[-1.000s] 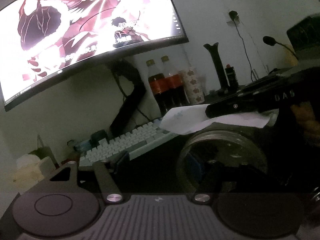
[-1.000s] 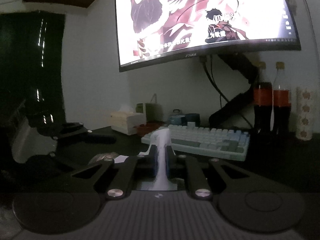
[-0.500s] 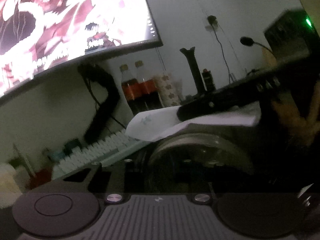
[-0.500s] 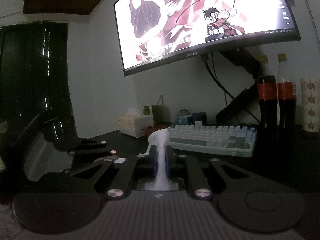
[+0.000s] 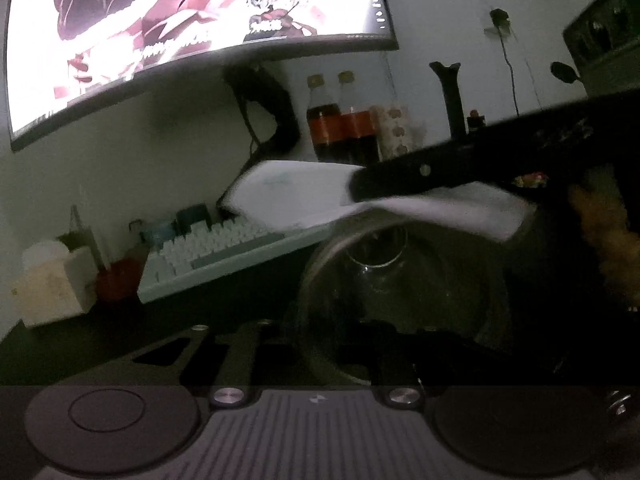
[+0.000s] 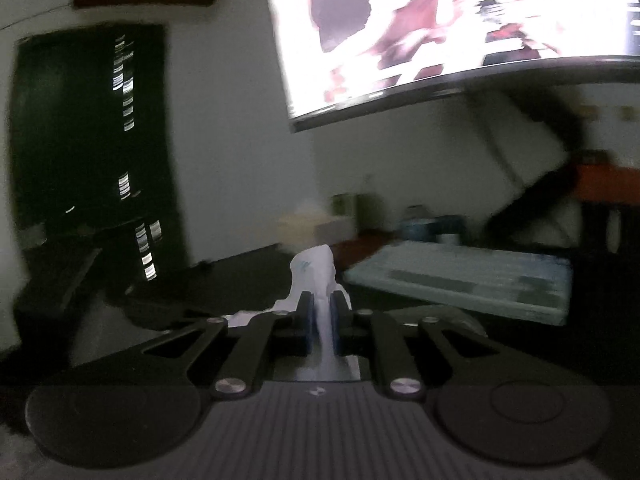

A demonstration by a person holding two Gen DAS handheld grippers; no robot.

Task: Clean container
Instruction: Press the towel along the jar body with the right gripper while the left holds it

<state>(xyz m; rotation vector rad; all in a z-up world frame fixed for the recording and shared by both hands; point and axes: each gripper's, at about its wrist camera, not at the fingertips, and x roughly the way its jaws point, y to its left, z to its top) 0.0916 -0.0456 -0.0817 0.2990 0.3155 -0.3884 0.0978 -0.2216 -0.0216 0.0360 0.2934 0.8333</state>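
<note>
Left gripper (image 5: 320, 340) jaws just closed on the container (image 5: 400, 280); right gripper (image 6: 320, 320) jaws clamp tissue (image 6: 316, 276)

Clear glass container (image 5: 400, 292) tilted, mouth facing left-wrist camera; white tissue (image 5: 304, 196) at upper rim.

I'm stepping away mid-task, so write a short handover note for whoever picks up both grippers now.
Left gripper: jaws have just been closing onto the rim of the clear glass jar; whether the pads press yet is hard to tell.
Right gripper: shut on the white paper tissue, held just above the jar's mouth.
Done: tissue picked up, jar in the left gripper.
Left: steady the jar, push the tissue inside, wipe it. The black desk has a pale keyboard nearby.
</note>
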